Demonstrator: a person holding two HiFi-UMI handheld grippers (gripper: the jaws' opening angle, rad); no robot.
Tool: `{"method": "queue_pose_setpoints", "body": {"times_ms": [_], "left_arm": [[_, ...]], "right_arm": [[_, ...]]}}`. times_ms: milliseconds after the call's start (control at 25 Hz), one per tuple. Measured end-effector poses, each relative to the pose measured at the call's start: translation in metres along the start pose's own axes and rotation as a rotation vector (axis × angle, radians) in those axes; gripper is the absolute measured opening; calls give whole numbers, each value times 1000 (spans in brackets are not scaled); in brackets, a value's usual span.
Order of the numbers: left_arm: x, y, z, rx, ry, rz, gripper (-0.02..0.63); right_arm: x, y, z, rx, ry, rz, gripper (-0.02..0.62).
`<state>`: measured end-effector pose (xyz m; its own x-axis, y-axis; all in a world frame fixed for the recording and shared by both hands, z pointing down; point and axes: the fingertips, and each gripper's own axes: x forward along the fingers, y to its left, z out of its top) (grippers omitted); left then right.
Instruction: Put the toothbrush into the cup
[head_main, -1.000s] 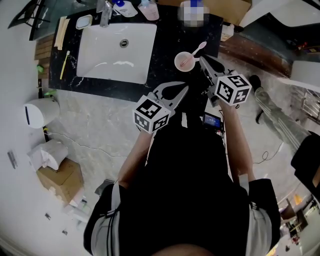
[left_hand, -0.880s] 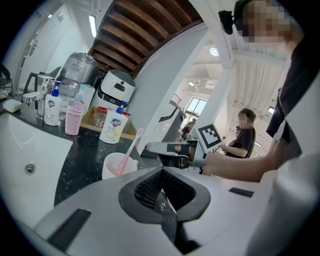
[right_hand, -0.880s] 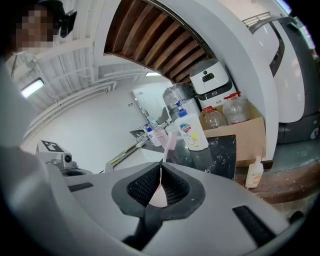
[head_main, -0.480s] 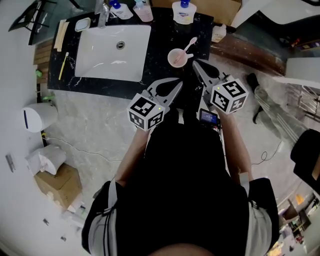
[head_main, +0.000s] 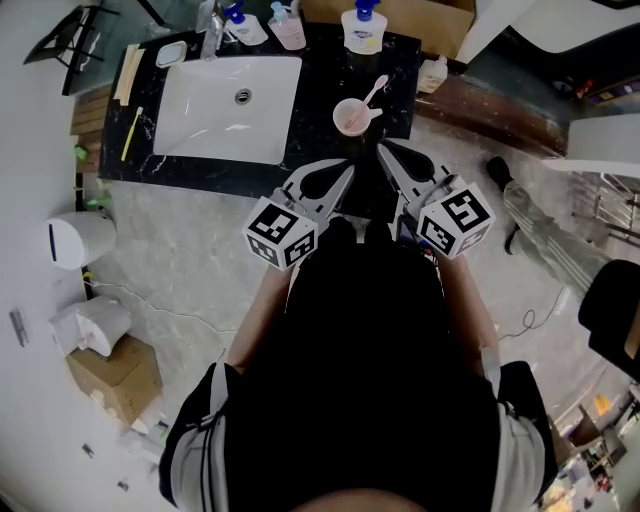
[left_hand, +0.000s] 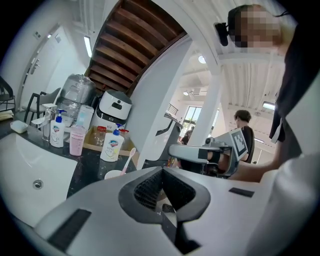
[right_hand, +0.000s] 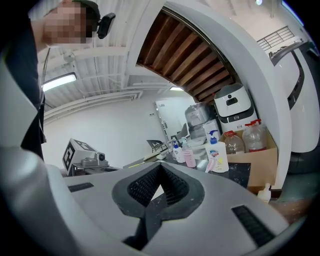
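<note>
A pink cup (head_main: 352, 117) stands on the black counter (head_main: 318, 110), right of the white sink (head_main: 228, 95). A pink toothbrush (head_main: 374, 92) stands in the cup, head leaning up to the right. The left gripper view shows the cup (left_hand: 113, 174) and toothbrush (left_hand: 129, 159) ahead on the left; the right gripper view shows only the toothbrush (right_hand: 210, 163). My left gripper (head_main: 349, 168) and right gripper (head_main: 381, 149) hover side by side near the counter's front edge, short of the cup. Both are shut with nothing between their jaws, as their own views show (left_hand: 163, 172) (right_hand: 161, 167).
Soap bottles (head_main: 362, 28) (head_main: 288, 26) (head_main: 237, 22) line the back of the counter. A yellow stick (head_main: 131, 133) lies left of the sink. On the floor at the left are a white bin (head_main: 75, 240) and a cardboard box (head_main: 115, 372).
Both grippers have drawn back from the cup toward the person's body. The toothbrush stays in the cup.
</note>
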<state>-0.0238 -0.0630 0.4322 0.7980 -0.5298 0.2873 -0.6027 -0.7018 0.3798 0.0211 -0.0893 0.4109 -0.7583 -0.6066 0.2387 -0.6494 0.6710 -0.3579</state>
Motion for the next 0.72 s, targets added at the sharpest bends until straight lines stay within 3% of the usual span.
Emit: {"method": "queue_pose_setpoints", "body": {"times_ms": [280, 720], "left_arm": [[-5, -11, 9, 19, -37, -20, 8], [-12, -24, 10, 15, -60, -30, 8]], "right_arm": [[-13, 29, 0, -56, -44, 74, 15], [-30, 49, -5, -94, -44, 86, 14]]}}
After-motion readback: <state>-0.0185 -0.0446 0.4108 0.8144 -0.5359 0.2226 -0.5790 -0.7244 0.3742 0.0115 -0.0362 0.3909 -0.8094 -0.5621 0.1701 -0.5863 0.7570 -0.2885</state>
